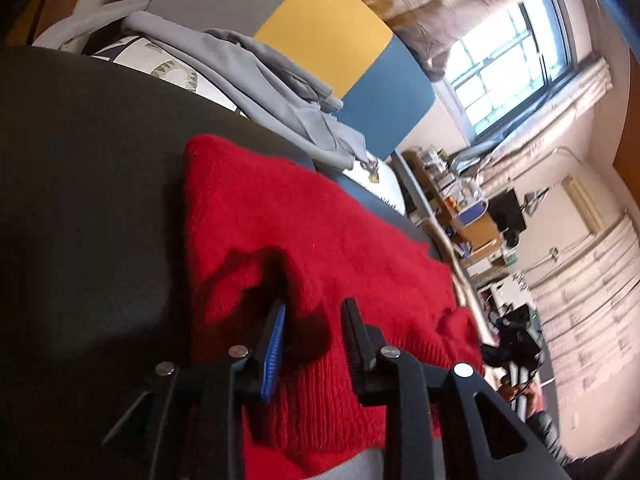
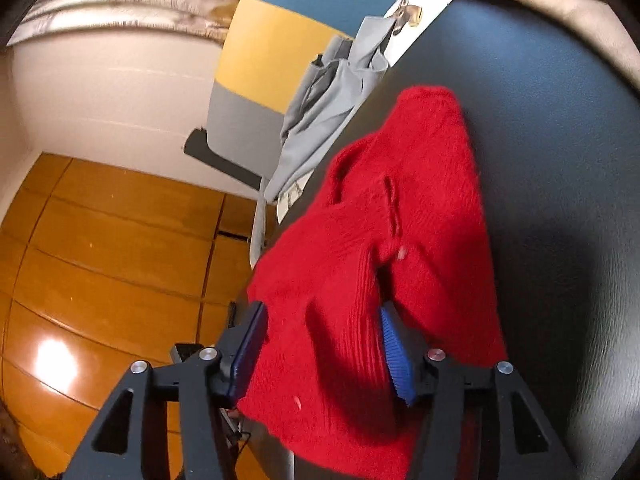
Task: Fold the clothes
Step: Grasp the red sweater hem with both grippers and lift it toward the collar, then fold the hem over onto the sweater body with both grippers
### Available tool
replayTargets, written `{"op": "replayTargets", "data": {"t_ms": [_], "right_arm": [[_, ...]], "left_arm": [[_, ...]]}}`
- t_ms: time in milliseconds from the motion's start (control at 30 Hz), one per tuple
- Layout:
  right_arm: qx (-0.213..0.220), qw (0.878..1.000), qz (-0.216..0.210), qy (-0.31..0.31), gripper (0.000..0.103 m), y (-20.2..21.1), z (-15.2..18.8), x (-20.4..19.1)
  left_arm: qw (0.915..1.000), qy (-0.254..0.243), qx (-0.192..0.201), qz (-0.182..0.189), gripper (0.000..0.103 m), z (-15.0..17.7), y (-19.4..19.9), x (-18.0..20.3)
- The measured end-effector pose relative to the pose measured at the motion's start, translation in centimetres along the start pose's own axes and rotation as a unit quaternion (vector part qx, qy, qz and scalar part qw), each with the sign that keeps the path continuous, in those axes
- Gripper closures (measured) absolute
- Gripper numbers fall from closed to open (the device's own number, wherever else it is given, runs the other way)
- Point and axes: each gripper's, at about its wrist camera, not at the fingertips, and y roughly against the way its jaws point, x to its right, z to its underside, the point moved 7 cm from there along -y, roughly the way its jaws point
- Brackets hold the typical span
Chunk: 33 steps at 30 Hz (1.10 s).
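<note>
red sweater (image 1: 320, 232) on dark table (image 1: 80, 200) — ribbed hem between both tongs' spread fingers.

No text, label, brand, number or sign can be read in either view; the cluttered shelves far off in the left wrist view are too small and blurred to make anything out.

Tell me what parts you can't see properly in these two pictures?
- Left wrist view: the red sweater's near hem lies behind the left gripper, so its grip can't be judged.
- Right wrist view: the sweater's lower edge is hidden behind the right gripper and cut off by the frame.
- Both views: the grey garment is bunched, its type unclear.
- Left wrist view: the far shelf clutter is blurred and tiny.
</note>
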Motion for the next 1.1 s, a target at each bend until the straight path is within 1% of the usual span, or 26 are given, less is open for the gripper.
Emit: {"op": "replayTargets", "data": {"t_ms": [33, 133, 167, 200, 267, 300, 333, 367, 400, 467, 500, 567, 600, 633, 700, 767, 867, 900, 967, 1033, 1100], "right_arm": [[-0.004, 1.000, 0.003, 0.003, 0.045, 0.0, 0.2, 0.1], [-0.022, 0.998, 0.038, 0.040, 0.046, -0.5, 1.4, -0.4], [-0.026, 0.997, 0.055, 0.052, 0.054, -0.7, 1.6, -0.6], [-0.033, 0.995, 0.067, 0.064, 0.068, -1.0, 1.8, -0.8], [-0.056, 0.991, 0.089, 0.080, 0.075, -2.0, 2.2, -0.9], [-0.068, 0.989, 0.099, 0.085, 0.075, -2.5, 2.5, -0.8], [-0.080, 0.987, 0.108, 0.090, 0.075, -3.0, 2.7, -0.7], [-0.088, 0.985, 0.115, 0.092, 0.079, -3.5, 2.9, -0.7], [-0.087, 0.986, 0.112, 0.090, 0.082, -3.7, 2.8, -0.9], [-0.066, 0.992, 0.074, 0.082, 0.087, -3.8, 1.9, -2.2], [-0.055, 0.994, 0.052, 0.083, 0.087, -3.6, 1.3, -3.0], [-0.033, 0.995, 0.020, 0.087, 0.087, -3.5, -0.2, -4.5], [-0.022, 0.996, 0.008, 0.087, 0.087, -3.4, -1.1, -5.0], [-0.011, 0.996, 0.004, 0.085, 0.087, -3.4, -2.0, -5.2], [0.007, 0.997, 0.007, 0.076, 0.087, -3.8, -3.9, -4.9], [0.022, 0.998, 0.005, 0.053, 0.087, -4.3, -5.8, -3.9], [0.039, 0.998, 0.044, 0.016, 0.087, -5.7, -8.1, -1.3], [0.044, 0.997, 0.059, 0.004, 0.087, -6.2, -8.6, -0.1], [0.055, 0.996, 0.073, -0.023, 0.087, -6.6, -9.4, 2.0], [0.070, 0.995, 0.057, -0.034, 0.088, -6.5, -10.0, 2.2], [0.084, 0.995, 0.040, -0.037, 0.088, -6.3, -10.6, 1.8]], "left_arm": [[1.0000, -0.004, -0.004, -0.005, 0.076, 0.2, -0.1, 0.0], [0.9999, -0.009, -0.009, -0.006, 0.076, 0.4, 0.2, 0.2], [0.9998, -0.014, -0.010, -0.006, 0.076, 0.4, 0.4, 0.3], [0.9998, -0.018, -0.012, -0.003, 0.076, 0.4, 0.5, 0.6], [0.9995, -0.026, -0.016, 0.005, 0.078, 0.4, 0.7, 1.3], [0.9993, -0.031, -0.018, 0.009, 0.084, 0.3, 0.7, 1.6], [0.9991, -0.035, -0.020, 0.013, 0.087, 0.3, 0.8, 2.0], [0.9988, -0.039, -0.022, 0.017, 0.089, 0.3, 0.9, 2.3], [0.9985, -0.044, -0.025, 0.021, 0.090, 0.2, 0.9, 2.7], [0.9978, -0.052, -0.029, 0.029, 0.090, 0.2, 1.1, 3.4], [0.9980, -0.043, -0.020, 0.042, 0.091, -0.3, 1.5, 3.5], [0.9965, -0.002, 0.014, 0.082, 0.091, -2.1, 2.6, 3.4], [0.9948, 0.016, 0.031, 0.096, 0.091, -3.0, 3.0, 3.2], [0.9935, 0.029, 0.045, 0.101, 0.091, -3.8, 3.3, 2.8], [0.9920, 0.055, 0.064, 0.094, 0.091, -5.1, 3.0, 1.7], [0.9902, 0.086, 0.068, 0.087, 0.091, -5.7, 2.2, 0.4], [0.9887, 0.133, 0.059, 0.036, 0.091, -5.8, 0.0, -3.0], [0.9880, 0.140, 0.057, 0.031, 0.092, -5.8, -0.2, -3.5], [0.9874, 0.144, 0.055, 0.035, 0.092, -5.9, -0.2, -3.8], [0.9868, 0.148, 0.053, 0.039, 0.092, -5.9, -0.2, -4.1], [0.9861, 0.152, 0.051, 0.042, 0.089, -6.0, -0.3, -4.4]]}}
